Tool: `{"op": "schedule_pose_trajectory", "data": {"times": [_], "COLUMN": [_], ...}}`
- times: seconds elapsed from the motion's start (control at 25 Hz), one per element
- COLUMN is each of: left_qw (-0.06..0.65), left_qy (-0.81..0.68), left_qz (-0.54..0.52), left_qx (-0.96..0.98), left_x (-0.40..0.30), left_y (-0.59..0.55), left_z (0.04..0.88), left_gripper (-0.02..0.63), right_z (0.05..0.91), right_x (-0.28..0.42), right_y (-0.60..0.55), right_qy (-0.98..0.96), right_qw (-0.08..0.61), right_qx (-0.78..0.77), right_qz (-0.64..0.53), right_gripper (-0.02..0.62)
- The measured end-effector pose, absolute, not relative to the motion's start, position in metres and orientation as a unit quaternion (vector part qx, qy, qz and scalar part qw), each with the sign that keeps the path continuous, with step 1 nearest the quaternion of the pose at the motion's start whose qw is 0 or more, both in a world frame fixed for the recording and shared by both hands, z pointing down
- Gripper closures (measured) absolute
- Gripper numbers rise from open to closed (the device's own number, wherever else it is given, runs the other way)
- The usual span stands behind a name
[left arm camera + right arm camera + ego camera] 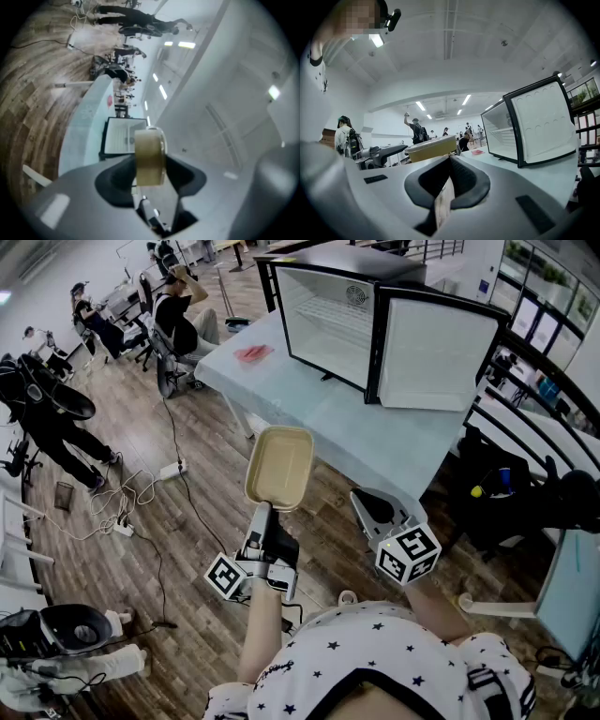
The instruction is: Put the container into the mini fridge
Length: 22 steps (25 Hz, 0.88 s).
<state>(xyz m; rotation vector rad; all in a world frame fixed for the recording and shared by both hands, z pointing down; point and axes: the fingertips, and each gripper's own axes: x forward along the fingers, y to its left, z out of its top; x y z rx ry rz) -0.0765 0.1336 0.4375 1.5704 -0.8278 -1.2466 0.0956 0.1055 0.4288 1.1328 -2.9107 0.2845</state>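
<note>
Step in hand: carry. You have the container (279, 468) lifted and aimed at the mini fridge (375, 263). It is not yet placed inside.
Container position: in the air over the floor (187, 549), just short of the near edge of the desk (328, 427) and well apart from the mini fridge. It appears lidded.
Left side: the left gripper (266, 517) is pinching the container by its near rim. In the left gripper view the container (150, 157) sits edge-on between the jaws.
Right side: the right gripper (377, 509) has its jaws pressed together and carries nothing. It hangs beside the container, off the near edge.
Mini fridge position: on the far right part of the desk. The door (439, 354) is swung open toward the right edge, and the cavity is open to you.
Next move (judgement): advance the left gripper across the near edge. Turn the container level. Pass it clear of the open door. Set it on the shelf (337, 322) or the cavity base, then release.
Count, task items: container, one; mini fridge, one, with one shelf visible.
Count, tools: grippers, two.
Count, other: pink item (253, 353), one, near the desk's left edge.
</note>
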Motion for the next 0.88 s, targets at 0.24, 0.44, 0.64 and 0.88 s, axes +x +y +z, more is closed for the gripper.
{"op": "schedule_pose_trajectory", "data": {"times": [0.24, 0.44, 0.64, 0.88], "left_qw": [0.475, 0.474, 0.473, 0.468], "left_qy": [-0.34, -0.342, -0.347, -0.352], "left_qz": [-0.505, -0.504, -0.504, -0.508], "left_qx": [0.635, 0.635, 0.634, 0.632], "left_x": [-0.076, -0.071, -0.065, -0.061], "left_y": [0.145, 0.146, 0.147, 0.15], "left_z": [0.44, 0.439, 0.44, 0.44], "left_gripper": [0.407, 0.407, 0.407, 0.407], "right_z": [0.426, 0.422, 0.426, 0.431], "right_x": [0.09, 0.091, 0.099, 0.102], "right_y": [0.121, 0.125, 0.122, 0.12], "right_qy": [-0.932, -0.937, -0.936, -0.937], "right_qw": [0.004, 0.002, -0.013, -0.012], "right_qx": [0.351, 0.338, 0.335, 0.329], "right_qz": [0.091, 0.086, 0.105, 0.112], "right_gripper": [0.575, 0.575, 0.575, 0.575]}}
